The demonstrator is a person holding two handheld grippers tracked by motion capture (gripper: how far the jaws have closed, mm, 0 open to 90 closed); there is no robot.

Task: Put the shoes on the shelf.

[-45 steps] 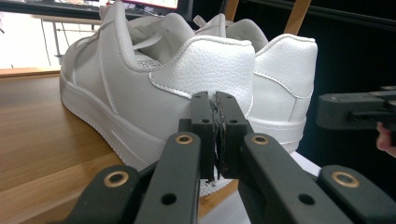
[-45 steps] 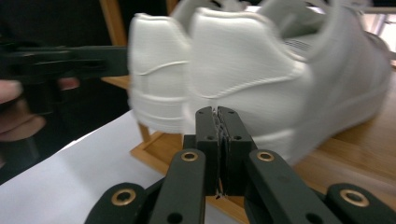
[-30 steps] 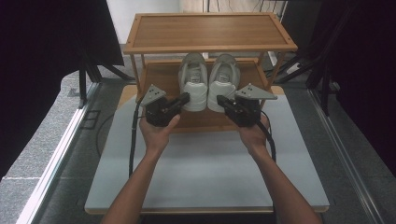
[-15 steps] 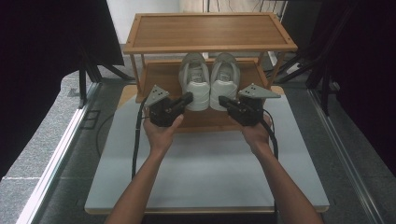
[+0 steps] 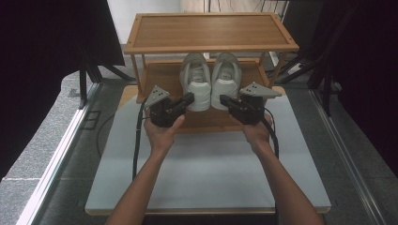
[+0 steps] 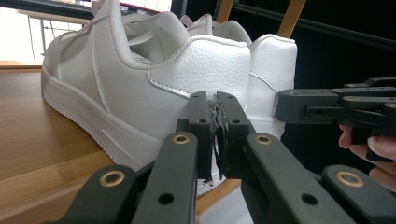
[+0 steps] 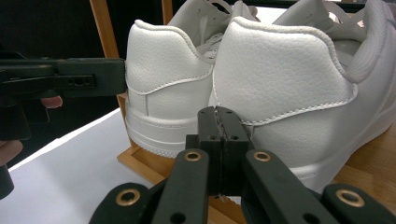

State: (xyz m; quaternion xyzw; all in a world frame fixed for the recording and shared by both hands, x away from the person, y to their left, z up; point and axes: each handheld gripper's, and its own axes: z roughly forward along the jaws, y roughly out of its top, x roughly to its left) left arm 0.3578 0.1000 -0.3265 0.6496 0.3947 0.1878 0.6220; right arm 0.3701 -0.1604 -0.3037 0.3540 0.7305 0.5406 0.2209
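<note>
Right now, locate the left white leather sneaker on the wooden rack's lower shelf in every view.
High view: white leather sneaker, centre, lower shelf.
Left gripper view: fills left and centre.
Right gripper view: left of centre, heel showing.
Shared landmark: its twin sneaker alongside.

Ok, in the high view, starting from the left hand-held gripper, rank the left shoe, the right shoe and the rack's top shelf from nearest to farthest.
1. Left shoe: on the lower shelf, its heel right at the tip of the left hand-held gripper.
2. Right shoe: beside it, one place further right.
3. Top shelf: above and behind both shoes, farthest.
</note>
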